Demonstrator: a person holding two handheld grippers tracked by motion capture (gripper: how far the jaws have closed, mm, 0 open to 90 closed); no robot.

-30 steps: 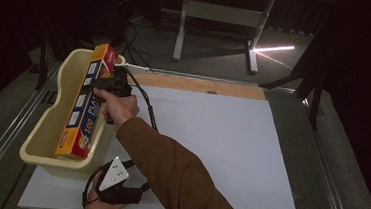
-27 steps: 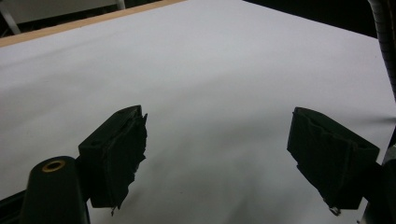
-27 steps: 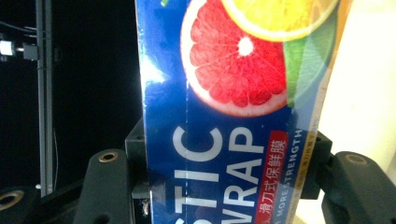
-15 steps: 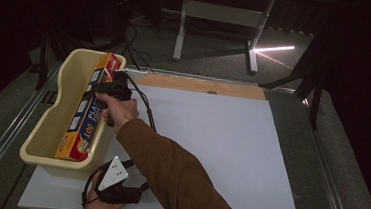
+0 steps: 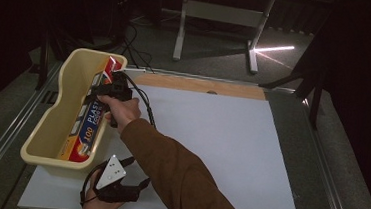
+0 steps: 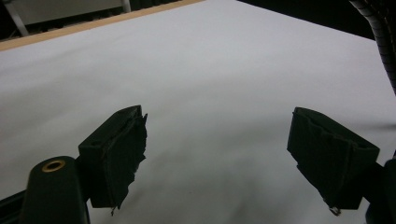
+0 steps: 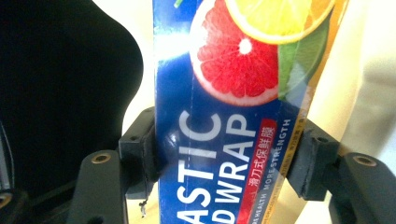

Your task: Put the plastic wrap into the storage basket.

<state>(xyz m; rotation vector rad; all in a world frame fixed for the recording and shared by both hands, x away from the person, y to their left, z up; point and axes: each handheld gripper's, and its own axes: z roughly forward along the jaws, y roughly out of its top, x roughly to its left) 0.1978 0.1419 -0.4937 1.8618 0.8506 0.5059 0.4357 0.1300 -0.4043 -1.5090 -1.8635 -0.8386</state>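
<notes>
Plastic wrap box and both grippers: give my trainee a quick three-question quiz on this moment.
1. True or false: the right gripper has its jaws closed on the plastic wrap box.
2. What is between the left gripper's jaws? A) the box B) nothing C) a cable
3. Fill in: the box lies inside the cream ____ at the left edge of the white table top.

Key: 1 true. 2 B. 3 tub.

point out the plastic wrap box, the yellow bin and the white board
plastic wrap box (image 7: 224,135), right gripper view, blue printed face
yellow bin (image 5: 84,59), high view, far rim
white board (image 5: 230,148), high view, bare middle
</notes>
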